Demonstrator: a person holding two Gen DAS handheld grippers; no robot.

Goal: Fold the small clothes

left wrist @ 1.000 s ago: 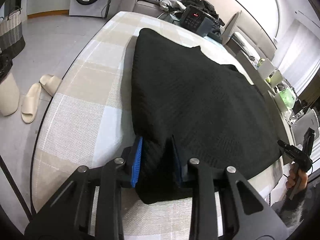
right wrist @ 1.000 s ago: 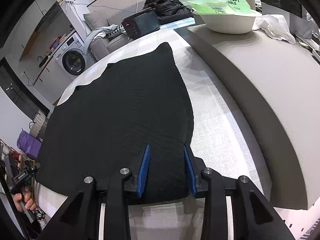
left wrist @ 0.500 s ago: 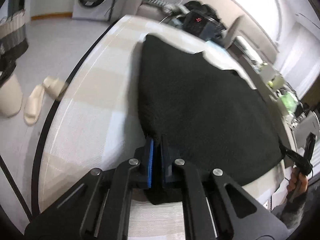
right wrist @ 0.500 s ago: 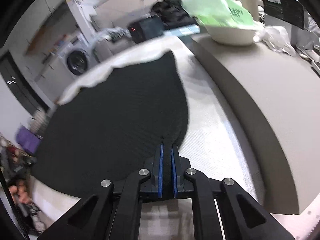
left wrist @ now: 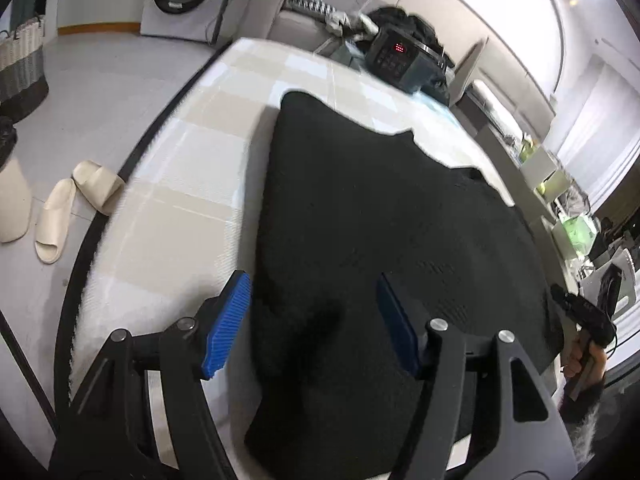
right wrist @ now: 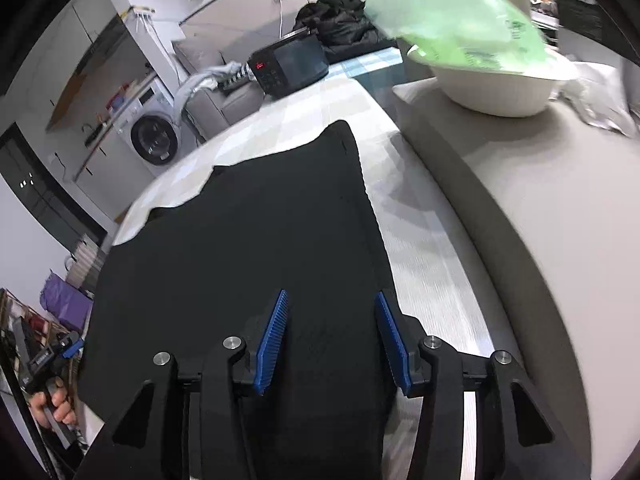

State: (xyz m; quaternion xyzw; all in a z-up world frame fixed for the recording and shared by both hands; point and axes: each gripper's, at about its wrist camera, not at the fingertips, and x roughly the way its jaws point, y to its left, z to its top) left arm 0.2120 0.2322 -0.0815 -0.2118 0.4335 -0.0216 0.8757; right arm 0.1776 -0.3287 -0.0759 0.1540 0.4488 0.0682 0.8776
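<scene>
One black garment (left wrist: 380, 216) on table (left wrist: 192, 160), two hand-held grippers, left (left wrist: 314, 322) and right (right wrist: 330, 332), both spread wide, holding nothing

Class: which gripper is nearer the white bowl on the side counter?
Right. The right gripper is at the black garment's counter-side edge, the white bowl ahead-right; the left gripper is at its opposite edge.

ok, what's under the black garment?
The black garment lies flat on a beige checked cloth, which shows around its left, far and right edges. Whatever sits beneath its middle is hidden.
</scene>
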